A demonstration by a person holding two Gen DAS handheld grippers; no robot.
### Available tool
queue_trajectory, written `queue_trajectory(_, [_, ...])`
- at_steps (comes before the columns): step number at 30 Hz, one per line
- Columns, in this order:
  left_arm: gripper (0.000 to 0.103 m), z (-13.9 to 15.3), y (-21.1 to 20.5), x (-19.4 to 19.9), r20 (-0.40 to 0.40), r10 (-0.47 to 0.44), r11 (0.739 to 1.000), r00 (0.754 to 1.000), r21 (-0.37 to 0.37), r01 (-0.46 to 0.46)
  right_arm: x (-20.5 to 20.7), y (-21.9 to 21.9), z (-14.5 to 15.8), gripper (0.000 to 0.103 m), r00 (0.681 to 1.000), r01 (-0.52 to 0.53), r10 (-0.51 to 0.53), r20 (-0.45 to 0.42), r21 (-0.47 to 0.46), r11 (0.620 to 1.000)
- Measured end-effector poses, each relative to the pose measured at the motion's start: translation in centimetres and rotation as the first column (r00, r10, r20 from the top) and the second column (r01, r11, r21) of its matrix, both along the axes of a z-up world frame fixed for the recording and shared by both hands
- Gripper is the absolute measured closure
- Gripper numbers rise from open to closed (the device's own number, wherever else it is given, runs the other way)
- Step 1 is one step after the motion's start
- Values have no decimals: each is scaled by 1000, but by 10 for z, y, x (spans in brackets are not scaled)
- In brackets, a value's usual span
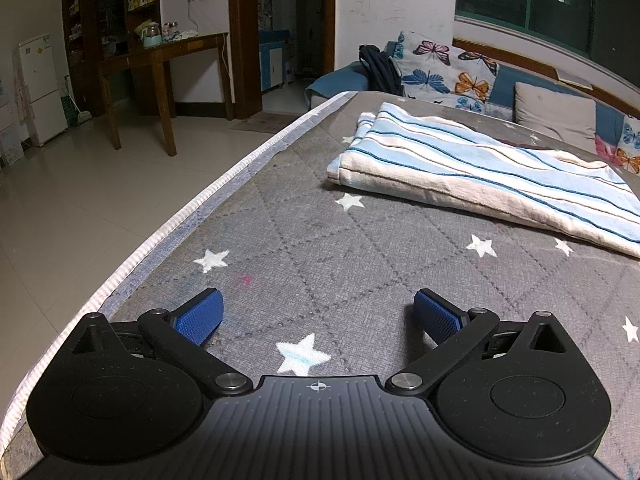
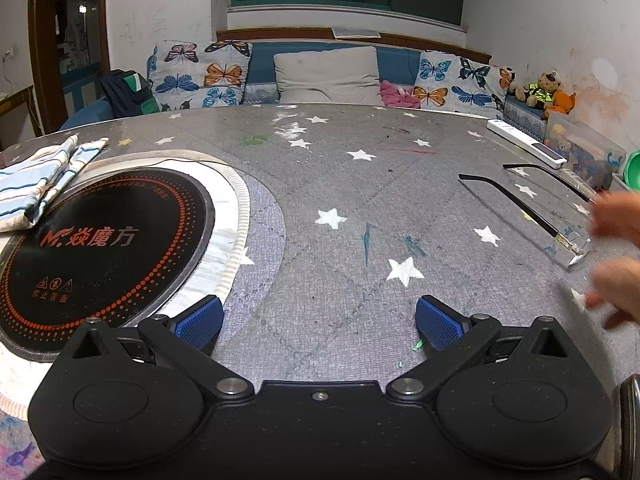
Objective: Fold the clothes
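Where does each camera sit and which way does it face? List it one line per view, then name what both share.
Left wrist: behind the open left tongs, looking along the grey star-printed table cover toward the folded blue-striped cloth; no hand shows.
Right wrist: behind the open right tongs, facing the black round induction cooktop and black-armed glasses; a blurred hand at right.
Shared: cover, cloth, butterfly cushions.

My left gripper (image 1: 318, 314) and right gripper (image 2: 319, 318) are matte black with ribbed blue pads, silver pivot screws and round side housings; the left bears a crosshair mark.
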State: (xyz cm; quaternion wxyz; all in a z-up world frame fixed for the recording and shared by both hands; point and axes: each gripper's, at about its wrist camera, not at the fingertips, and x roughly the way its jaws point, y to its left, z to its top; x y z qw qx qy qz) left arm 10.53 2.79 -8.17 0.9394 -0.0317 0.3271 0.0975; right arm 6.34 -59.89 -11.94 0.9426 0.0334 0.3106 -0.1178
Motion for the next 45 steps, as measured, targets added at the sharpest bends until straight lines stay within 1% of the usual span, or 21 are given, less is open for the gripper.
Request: queue_trajectory(45, [0, 0, 0, 0, -1, 0, 1000, 1000, 0, 0, 1, 2, -2, 0, 1000, 1, -1, 0, 1, 1000])
